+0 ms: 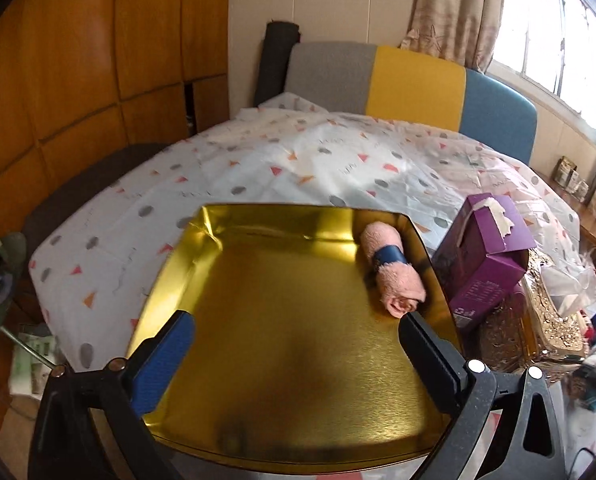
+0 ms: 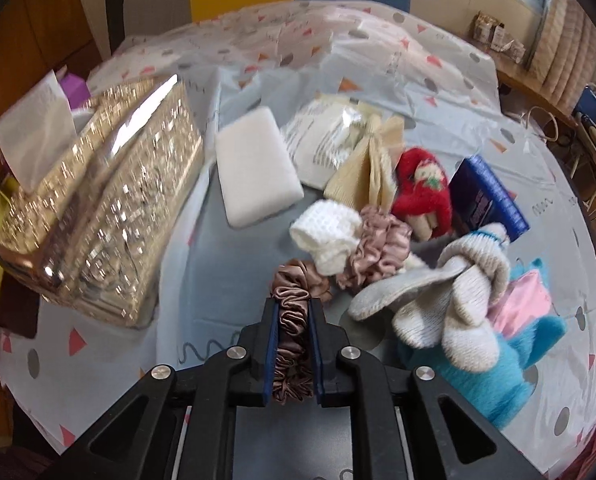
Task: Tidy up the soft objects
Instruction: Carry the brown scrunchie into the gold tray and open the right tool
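1. brown satin scrunchie (image 2: 294, 316) is pinched between the closed pads of the right gripper (image 2: 294, 312), low over the patterned cloth (image 2: 202, 280), just beside a pink scrunchie (image 2: 377, 252) and a white knit piece (image 2: 325, 236).
2. left gripper (image 1: 298, 332) is spread wide and empty above the gold tin tray (image 1: 282, 320).
3. a rolled pink towel (image 1: 391, 268) with a blue band is seen lying in the tray's right side.

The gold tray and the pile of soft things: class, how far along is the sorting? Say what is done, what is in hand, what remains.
Done: one rolled pink towel lies in the gold tray, under the open left gripper. In hand: the right gripper is shut on a brown scrunchie. Left: the second scrunchie, white knit piece, red doll, socks and blue plush.
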Demonstrator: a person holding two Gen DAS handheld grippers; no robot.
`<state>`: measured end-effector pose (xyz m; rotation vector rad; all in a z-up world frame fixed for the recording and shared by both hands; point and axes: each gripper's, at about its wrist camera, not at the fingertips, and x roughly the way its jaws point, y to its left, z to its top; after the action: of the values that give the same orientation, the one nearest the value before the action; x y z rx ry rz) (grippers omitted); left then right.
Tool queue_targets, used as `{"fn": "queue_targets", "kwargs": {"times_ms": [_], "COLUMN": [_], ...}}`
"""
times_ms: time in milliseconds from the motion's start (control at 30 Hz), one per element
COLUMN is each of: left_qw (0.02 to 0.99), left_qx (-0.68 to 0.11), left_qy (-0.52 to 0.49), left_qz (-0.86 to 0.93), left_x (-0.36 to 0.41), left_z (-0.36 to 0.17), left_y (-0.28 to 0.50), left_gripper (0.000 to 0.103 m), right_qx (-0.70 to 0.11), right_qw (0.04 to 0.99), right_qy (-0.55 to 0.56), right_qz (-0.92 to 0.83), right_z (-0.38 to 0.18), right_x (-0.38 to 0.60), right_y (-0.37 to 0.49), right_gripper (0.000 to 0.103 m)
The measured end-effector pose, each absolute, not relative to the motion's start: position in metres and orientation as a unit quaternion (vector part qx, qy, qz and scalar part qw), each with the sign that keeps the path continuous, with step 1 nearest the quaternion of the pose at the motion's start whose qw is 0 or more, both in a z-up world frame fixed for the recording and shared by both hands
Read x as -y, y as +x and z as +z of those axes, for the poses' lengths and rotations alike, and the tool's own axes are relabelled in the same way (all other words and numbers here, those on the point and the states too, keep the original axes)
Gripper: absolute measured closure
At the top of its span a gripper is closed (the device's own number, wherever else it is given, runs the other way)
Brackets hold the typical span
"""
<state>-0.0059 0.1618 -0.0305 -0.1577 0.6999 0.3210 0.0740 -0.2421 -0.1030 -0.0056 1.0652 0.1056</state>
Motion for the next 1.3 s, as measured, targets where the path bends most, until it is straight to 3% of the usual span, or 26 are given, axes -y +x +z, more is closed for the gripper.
{"fn": "queue_targets", "kwargs": {"times_ms": [467,767,1000,1300], "left_qw": [0.925,0.917,0.917,0.915], "left_qx": [-0.332,-0.340,-0.327,-0.325], "left_qy": [-0.053,-0.084,-0.087,-0.119], "left_qz": [0.180,0.193,0.211,0.208], "left_x": [-0.167,-0.191,-0.205,-0.217], "left_z": [-0.028,-0.029,-0.031,-0.034], "left_y": [-0.020,-0.030,-0.040,-0.044], "left_gripper": [0.000,0.000,0.000,0.000], "right_qx": [-0.399,-0.358,-0.405,-0.476], "right_qw": [0.911,0.901,0.855,0.828], "right_qy": [0.070,0.011,-0.043,-0.070], "right_qz": [0.084,0.244,0.320,0.289], "right_z": [-0.016,0.052,0.016,-0.055], "right_x": [0.226,0.103,-0.009,-0.058], "right_y": [0.062,0.046,0.043,0.064], "right_gripper": [0.093,0.093,0.093,0.086]}}
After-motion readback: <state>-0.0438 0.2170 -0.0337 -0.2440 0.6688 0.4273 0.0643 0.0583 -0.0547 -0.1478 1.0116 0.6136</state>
